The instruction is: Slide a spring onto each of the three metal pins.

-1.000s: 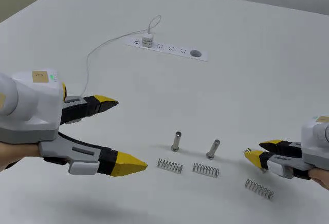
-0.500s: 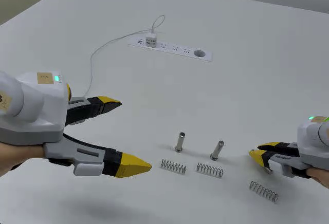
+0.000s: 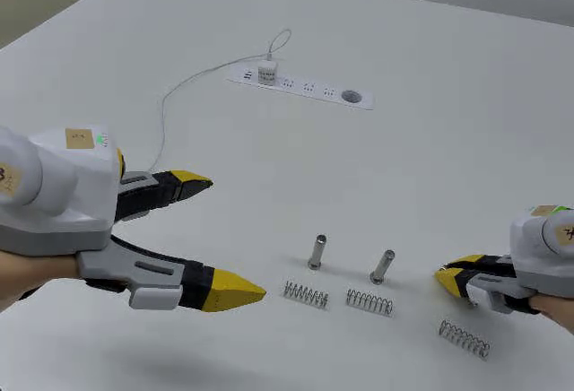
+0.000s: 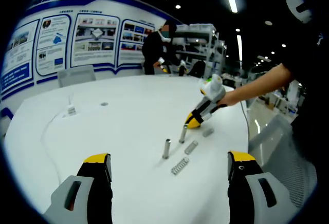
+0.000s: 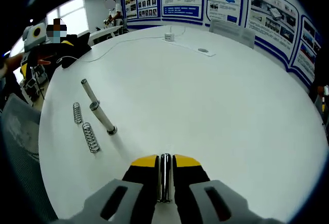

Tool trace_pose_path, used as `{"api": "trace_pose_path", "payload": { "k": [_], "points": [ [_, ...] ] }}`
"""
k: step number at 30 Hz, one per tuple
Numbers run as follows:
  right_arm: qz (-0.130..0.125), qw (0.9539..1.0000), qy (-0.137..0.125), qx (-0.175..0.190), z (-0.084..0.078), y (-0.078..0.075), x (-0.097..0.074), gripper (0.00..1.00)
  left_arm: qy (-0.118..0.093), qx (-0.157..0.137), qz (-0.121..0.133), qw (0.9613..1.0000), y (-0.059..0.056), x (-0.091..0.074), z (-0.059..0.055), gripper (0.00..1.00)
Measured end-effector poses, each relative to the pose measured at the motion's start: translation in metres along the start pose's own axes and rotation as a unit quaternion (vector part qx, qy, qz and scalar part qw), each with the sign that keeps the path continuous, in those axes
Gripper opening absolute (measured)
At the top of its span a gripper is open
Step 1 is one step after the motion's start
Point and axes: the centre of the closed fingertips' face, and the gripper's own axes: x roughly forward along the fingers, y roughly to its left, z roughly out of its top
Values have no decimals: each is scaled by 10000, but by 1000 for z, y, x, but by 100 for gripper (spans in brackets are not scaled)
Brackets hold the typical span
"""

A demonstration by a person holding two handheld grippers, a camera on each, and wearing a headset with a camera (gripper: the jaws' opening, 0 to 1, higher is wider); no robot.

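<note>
Right gripper view: the right gripper (image 5: 164, 161) has its fingers clenched on a metal pin (image 5: 164, 180). Head view: left gripper (image 3: 229, 237) fingers released, spread wide; two pins (image 3: 317, 252) stand on the desk (image 3: 404, 167), three springs (image 3: 306, 295) lying just beside.

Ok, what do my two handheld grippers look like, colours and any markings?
Both match. The left gripper has a rounded white body, a grey middle section and black jaws ending in pointed yellow tips, with a tan sticker and a small green light on top. The right gripper has the same white body, yellow-tipped black jaws, tan sticker and green light.
</note>
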Motion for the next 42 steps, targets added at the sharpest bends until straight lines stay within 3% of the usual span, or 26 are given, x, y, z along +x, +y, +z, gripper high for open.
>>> {"api": "trace_pose_path", "payload": {
  "k": [12,15,20,28,42],
  "points": [
    [16,9998,192,36,1,0,1,9,-2,12,7,10000,-4,-3,1,95],
    [12,9991,317,-272,0,4,0,8,-6,38,-6,10000,-6,-4,3,95],
    [-87,9988,366,-321,0,5,0,7,5,113,-31,9999,-7,-5,6,95],
    [-167,9993,186,-260,6,5,-9,7,-160,76,48,9998,-6,-10,14,95],
    [-283,9993,-146,-215,14,5,-27,7,-198,152,-6,9997,-15,-7,16,95]
  ]
}}
